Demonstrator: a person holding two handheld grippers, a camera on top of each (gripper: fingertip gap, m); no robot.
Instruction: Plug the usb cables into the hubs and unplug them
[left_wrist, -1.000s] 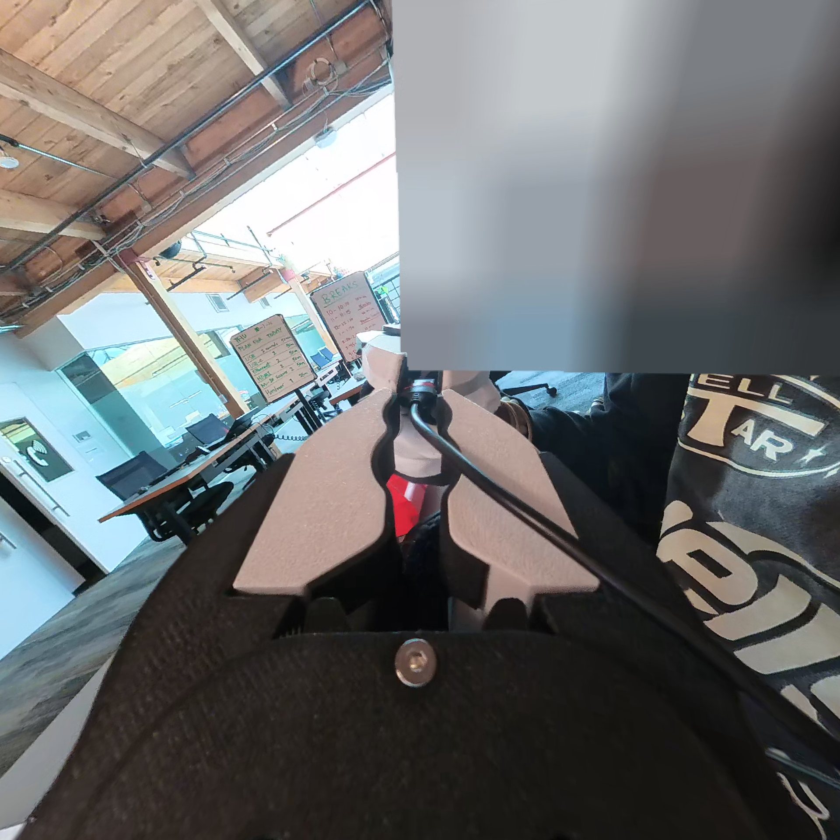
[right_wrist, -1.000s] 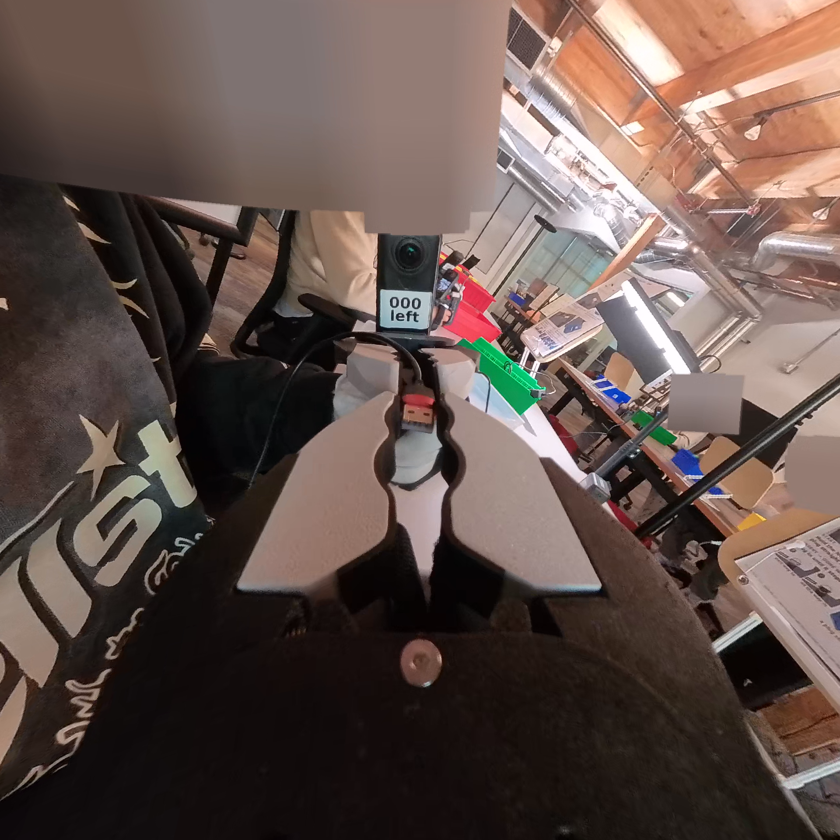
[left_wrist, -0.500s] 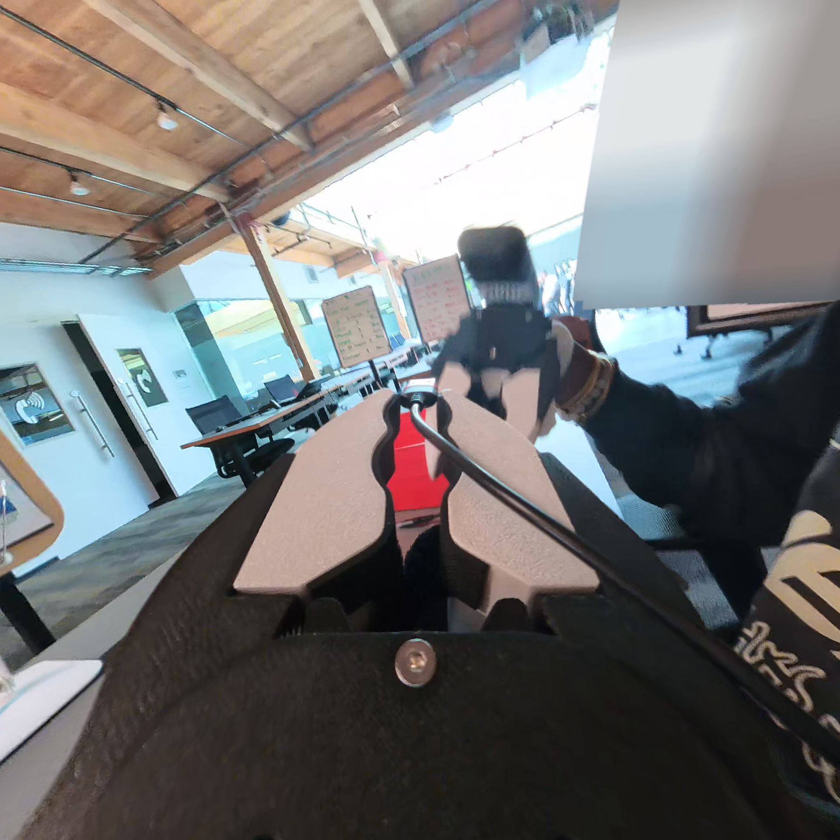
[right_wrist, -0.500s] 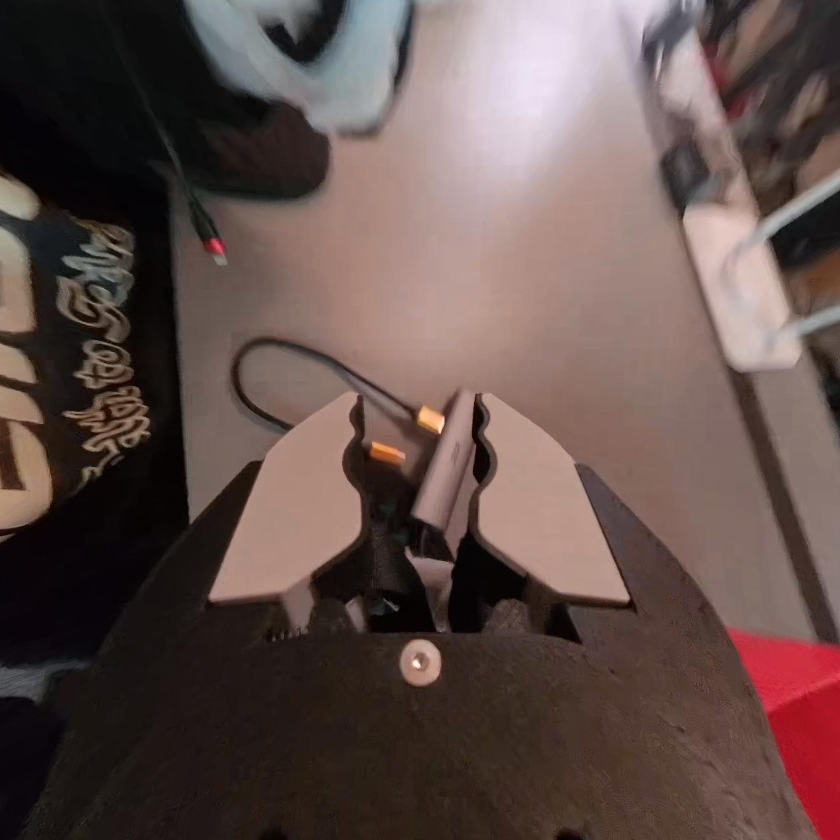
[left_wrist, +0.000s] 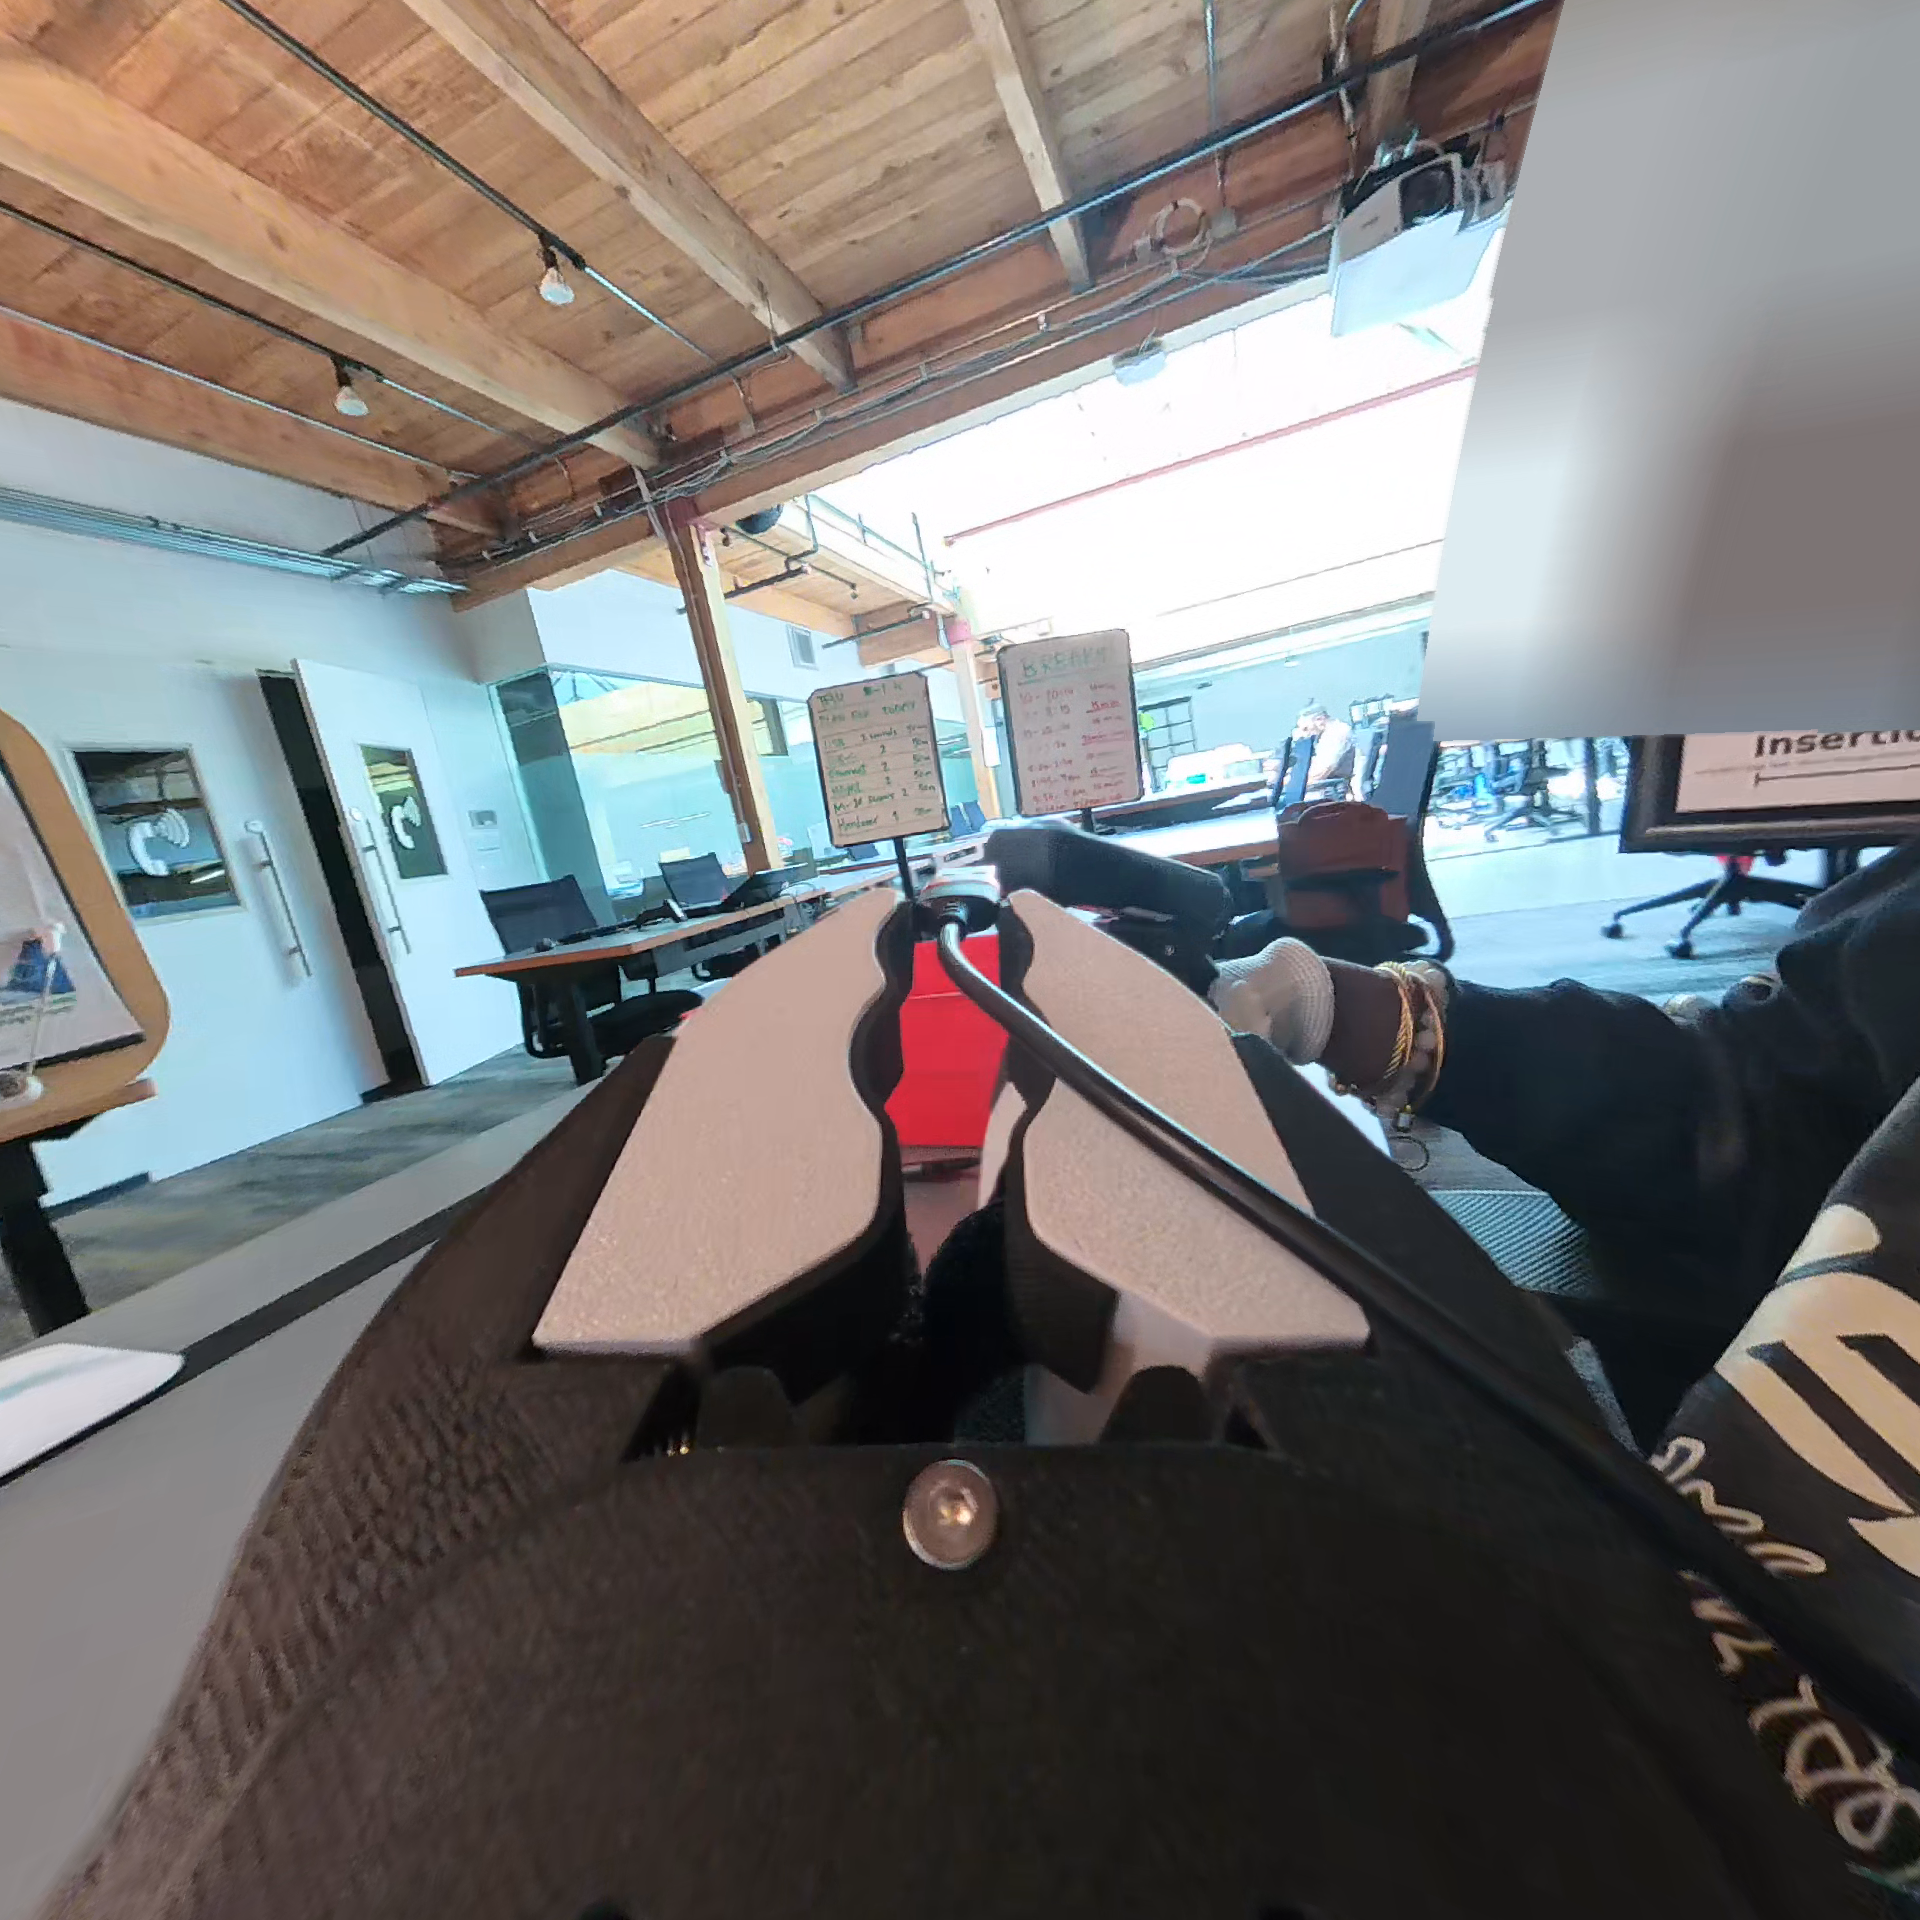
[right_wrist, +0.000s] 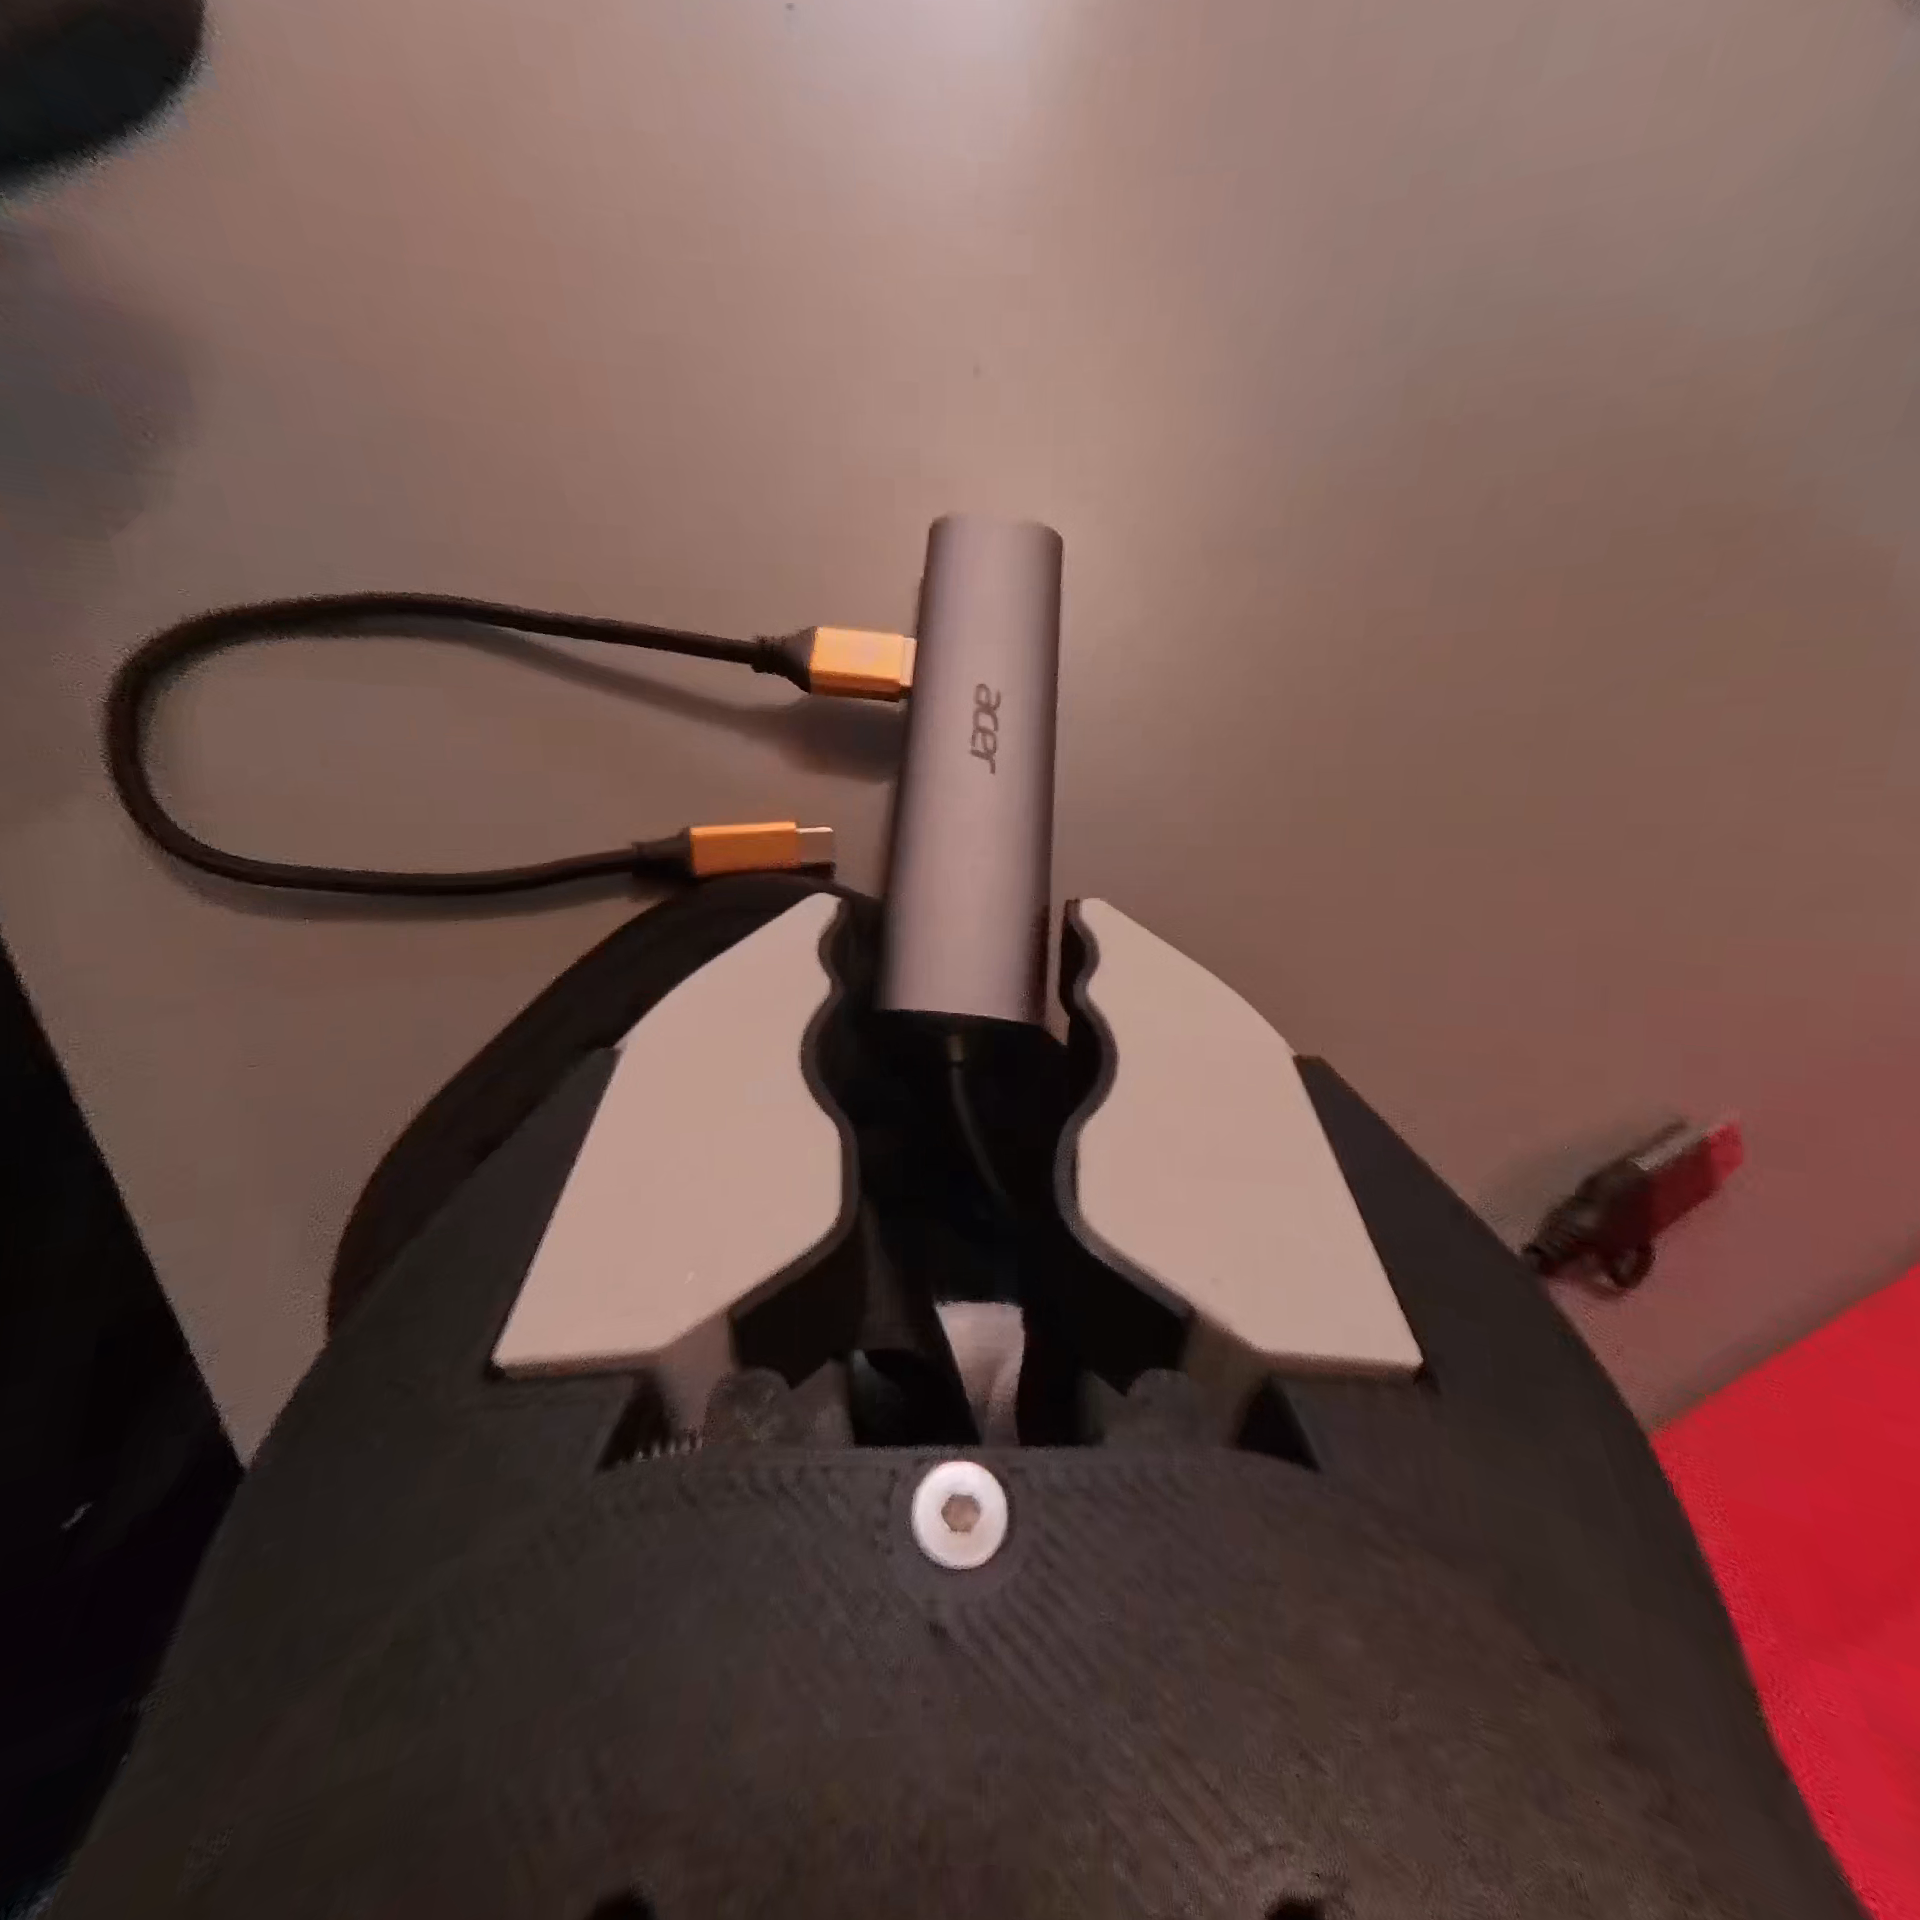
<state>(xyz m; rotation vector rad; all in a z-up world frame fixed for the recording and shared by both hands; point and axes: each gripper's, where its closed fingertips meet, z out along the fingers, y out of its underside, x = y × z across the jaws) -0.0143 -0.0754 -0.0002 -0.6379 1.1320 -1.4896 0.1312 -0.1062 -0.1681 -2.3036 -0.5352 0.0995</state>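
- Currently the left gripper (left_wrist: 951, 914) is pinching the plug end of a black usb cable (left_wrist: 1195, 1132); its fingers are drawn nearly together, and the cable is trailing back over the right-hand finger toward the camera.
- That gripper is pointing level across an open office, well above the table; a red bin (left_wrist: 951, 1039) is showing through the slot between its fingers.
- Beyond its tips, the person's gloved hand (left_wrist: 1273, 992) is gripping the handle of the other gripper, which is aiming downward.
- Two whiteboards (left_wrist: 1070, 722) are standing farther back in the room; writing not recorded.
- Meanwhile the right gripper (right_wrist: 956, 935) is looking down on the grey table (right_wrist: 1351, 416), its jaws parted wide.
- A grey hub (right_wrist: 977, 769) is lying on the table with its near end sitting between the fingertips. The right-hand tip is looking to be at the hub's edge; the left-hand tip is standing clear of it. Cannot tell whether contact is being made.
- A short braided cable (right_wrist: 312, 727) is looping left of the hub: one orange connector (right_wrist: 862, 663) is sitting plugged into the hub's left side, the other orange connector (right_wrist: 758, 844) is lying free just beside the hub.
- Right of the hub, near the table edge, a red-tipped plug (right_wrist: 1652, 1195) is lying blurred, next to a red surface (right_wrist: 1787, 1455).
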